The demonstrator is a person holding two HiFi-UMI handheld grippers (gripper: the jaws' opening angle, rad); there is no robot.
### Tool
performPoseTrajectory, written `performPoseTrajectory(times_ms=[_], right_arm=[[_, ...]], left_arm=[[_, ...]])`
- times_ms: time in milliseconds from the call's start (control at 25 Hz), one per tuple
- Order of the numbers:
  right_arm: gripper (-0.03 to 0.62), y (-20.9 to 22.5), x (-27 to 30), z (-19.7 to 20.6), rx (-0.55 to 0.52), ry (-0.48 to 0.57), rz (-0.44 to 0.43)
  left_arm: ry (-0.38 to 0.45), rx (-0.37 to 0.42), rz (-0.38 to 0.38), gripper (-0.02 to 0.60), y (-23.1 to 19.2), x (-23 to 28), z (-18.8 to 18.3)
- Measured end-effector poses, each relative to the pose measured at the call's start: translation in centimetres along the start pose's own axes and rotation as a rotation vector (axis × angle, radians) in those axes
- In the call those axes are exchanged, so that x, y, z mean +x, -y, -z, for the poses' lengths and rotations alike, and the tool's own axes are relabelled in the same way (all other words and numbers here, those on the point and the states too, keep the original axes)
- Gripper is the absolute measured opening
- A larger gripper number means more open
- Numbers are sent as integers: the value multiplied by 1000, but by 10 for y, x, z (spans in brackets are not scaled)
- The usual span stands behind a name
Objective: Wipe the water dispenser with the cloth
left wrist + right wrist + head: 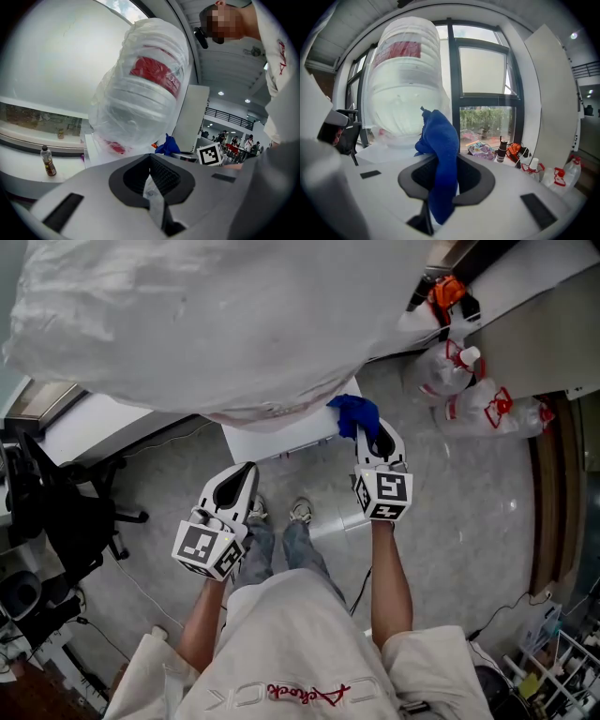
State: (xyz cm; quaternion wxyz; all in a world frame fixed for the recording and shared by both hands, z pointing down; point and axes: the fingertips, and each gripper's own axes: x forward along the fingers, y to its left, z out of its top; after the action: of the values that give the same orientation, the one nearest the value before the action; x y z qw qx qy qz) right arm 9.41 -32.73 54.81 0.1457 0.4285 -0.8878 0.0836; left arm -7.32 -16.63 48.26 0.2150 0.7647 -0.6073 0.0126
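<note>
Cloth (354, 414), blue, is clamped between the jaws of the right gripper (378, 442) and is held at the front right corner of the water dispenser (281, 439), just under the bottle (187, 324) wrapped in plastic. The left gripper (246, 474), jaws pressed together, is held apart from the front edge.

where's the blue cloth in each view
Head view: blue cloth upper centre, at the right gripper's tip.
Left gripper view: centre, below the plastic-wrapped water bottle.
Right gripper view: centre, clamped between the jaws.
Shared landmark: the plastic-wrapped water bottle.
</note>
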Motion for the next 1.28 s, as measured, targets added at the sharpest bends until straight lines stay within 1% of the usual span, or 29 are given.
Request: performPoseTrajectory(times_ms=[320, 520, 640, 840, 1000, 1120, 1280], right_arm=[[92, 20, -11, 1, 28, -2, 61], [92, 12, -23, -13, 44, 43, 37], [92, -5, -36, -30, 61, 89, 12], [92, -27, -57, -70, 59, 167, -27], [92, -39, -77, -95, 60, 214, -43], [92, -53, -95, -100, 62, 226, -64], [92, -70, -119, -100, 93, 231, -91]], left_arm=[[2, 0, 24, 9, 6, 3, 1], [12, 15, 27, 9, 10, -1, -2], [46, 42, 25, 11, 12, -6, -18], [114, 108, 40, 9, 24, -12, -60], [173, 158, 37, 9, 30, -26, -91], [208, 167, 25, 11, 33, -41, -102], [229, 157, 24, 9, 39, -56, -106]])
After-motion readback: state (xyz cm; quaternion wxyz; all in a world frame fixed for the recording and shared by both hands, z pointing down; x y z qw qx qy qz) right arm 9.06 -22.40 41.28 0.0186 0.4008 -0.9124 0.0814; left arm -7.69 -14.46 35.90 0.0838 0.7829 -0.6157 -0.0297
